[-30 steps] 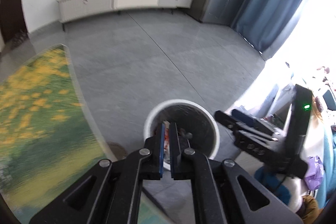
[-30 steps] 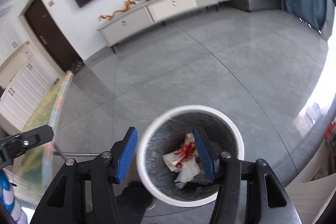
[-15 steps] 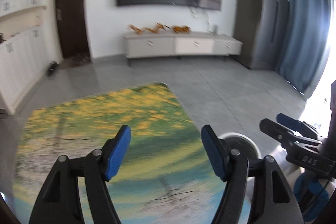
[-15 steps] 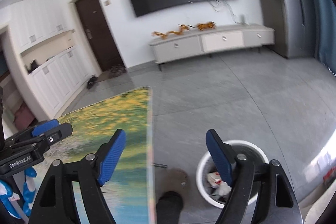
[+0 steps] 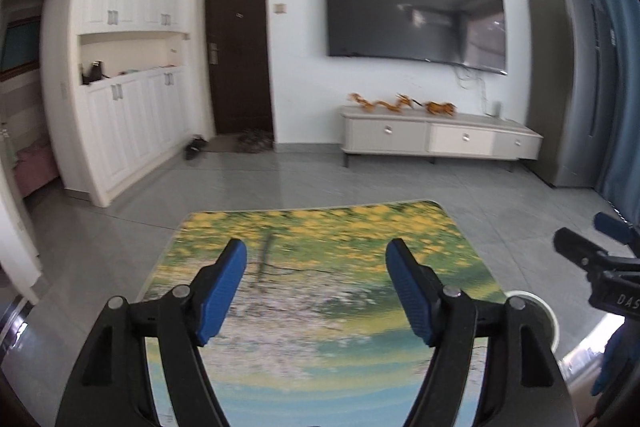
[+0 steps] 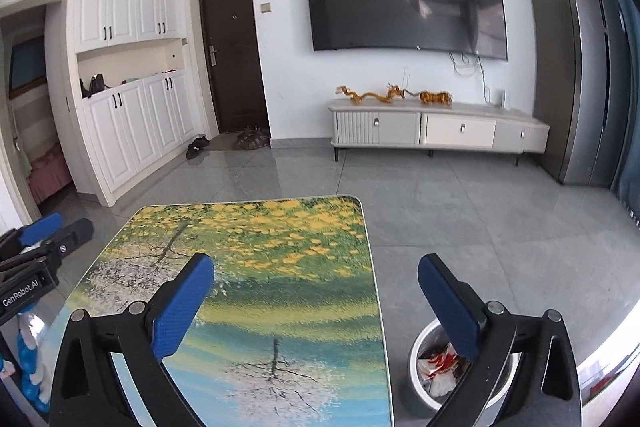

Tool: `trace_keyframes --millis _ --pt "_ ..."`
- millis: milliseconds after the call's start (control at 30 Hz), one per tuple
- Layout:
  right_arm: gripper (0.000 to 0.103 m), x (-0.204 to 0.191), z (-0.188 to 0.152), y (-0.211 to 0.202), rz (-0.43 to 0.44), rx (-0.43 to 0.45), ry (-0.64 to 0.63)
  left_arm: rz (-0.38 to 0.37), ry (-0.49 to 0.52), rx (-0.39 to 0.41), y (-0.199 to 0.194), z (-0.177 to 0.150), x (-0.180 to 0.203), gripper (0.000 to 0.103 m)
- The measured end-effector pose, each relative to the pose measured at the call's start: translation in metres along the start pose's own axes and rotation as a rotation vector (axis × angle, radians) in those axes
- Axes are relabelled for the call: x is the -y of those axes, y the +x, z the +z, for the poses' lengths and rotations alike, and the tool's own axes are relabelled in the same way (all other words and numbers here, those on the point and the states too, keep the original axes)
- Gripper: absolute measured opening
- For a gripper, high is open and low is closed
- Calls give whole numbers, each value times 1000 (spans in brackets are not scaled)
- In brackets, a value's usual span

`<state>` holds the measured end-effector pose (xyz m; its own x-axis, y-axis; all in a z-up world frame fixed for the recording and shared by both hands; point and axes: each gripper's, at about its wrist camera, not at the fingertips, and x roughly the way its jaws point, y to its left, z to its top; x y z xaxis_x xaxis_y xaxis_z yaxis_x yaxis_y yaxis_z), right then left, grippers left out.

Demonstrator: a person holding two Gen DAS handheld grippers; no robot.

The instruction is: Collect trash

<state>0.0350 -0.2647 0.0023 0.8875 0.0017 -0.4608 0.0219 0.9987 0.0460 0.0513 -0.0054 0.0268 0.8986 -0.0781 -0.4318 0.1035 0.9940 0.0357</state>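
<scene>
blue-padded left gripper [image 5: 316,261] opening, empty, right gripper [image 6: 316,277] likewise

trash bin [image 6: 420,379] half hidden behind right gripper's finger [image 6: 452,311] — crumpled contents [image 6: 438,367] unreadable — table print [image 5: 320,291] blurred in left view.

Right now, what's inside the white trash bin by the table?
Crumpled white and red wrappers lie inside the bin. The right gripper's finger covers part; the bottom is hidden.
</scene>
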Motion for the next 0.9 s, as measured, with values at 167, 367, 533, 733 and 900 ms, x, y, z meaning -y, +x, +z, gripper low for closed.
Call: trace_keyframes --millis 167,367,533,733,900 --pt "103 -23 2 -9 -21 34 -41 71 -17 46 -15 -2 -18 82" --pt "103 -36 -3 -13 -60 61 -60 125 -36 65 -23 -5 -27 83" --pt "103 -37 -9 -16 -101 77 -76 156 -56 100 -28 -7 -35 83" --pt "103 -32 -11 -22 -141 107 -65 183 -79 129 -32 -8 -41 83" --pt "103 -28 -13 -23 -146 120 -55 179 -82 113 -27 -12 -42 83"
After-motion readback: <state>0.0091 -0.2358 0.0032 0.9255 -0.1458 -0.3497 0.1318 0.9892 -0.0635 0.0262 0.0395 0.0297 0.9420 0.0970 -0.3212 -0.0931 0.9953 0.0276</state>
